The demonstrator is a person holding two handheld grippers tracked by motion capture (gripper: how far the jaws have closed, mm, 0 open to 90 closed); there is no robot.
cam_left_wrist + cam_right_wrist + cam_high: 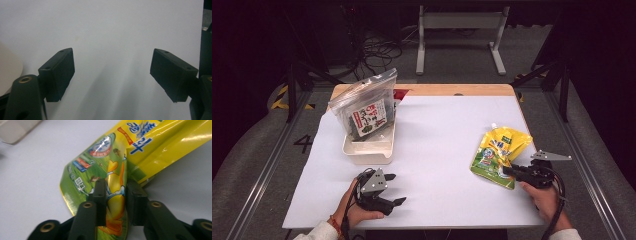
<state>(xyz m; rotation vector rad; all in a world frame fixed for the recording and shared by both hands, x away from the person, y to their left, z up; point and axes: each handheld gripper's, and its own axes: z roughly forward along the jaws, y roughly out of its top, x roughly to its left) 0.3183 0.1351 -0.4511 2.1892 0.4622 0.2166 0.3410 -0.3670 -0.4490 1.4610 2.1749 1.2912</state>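
Right gripper (113, 202): jaws clamped on the yellow pouch (125, 165). Left gripper (111, 75): jaws apart above the bare white surface (112, 25).

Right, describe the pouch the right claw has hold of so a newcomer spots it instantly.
Start at the white table and go to its right edge, near the person's right hand. There lies a yellow-and-green pouch, flat, its near end pinched by the right claw. It is the brightest thing there; the other bag is clear with dark contents.
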